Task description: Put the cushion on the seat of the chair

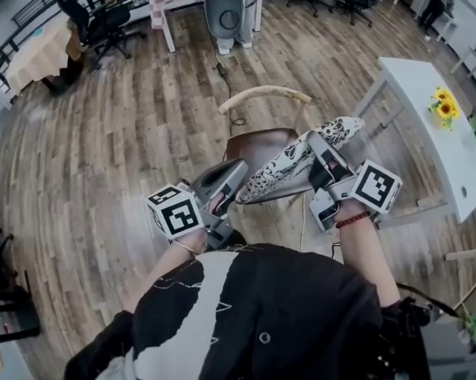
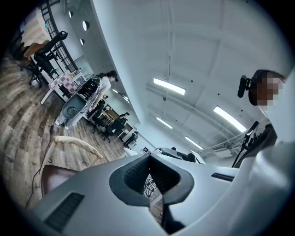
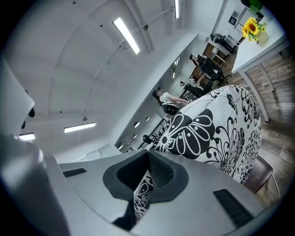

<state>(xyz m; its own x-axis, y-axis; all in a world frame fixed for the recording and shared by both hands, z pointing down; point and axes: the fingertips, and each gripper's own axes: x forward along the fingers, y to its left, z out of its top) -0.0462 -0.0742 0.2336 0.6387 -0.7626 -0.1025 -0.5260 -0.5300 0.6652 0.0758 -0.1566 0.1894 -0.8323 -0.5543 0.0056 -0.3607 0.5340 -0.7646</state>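
Floral cushion (image 1: 287, 166) hangs tilted, hiding the chair seat's (image 1: 254, 143) 3 o'clock side; right gripper (image 1: 317, 144) clenched on its far end; left gripper (image 1: 239, 173) seemingly pinches the near corner, fabric barely visible; white table (image 1: 438, 143) at 2 o'clock.

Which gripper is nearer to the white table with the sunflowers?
Right. The right gripper holds the end of the cushion toward the white table; the left gripper holds the opposite end, farther away.

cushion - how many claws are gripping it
2. The left claw pinches the cushion at its lower left end; the right claw clamps its upper right part, above the chair.
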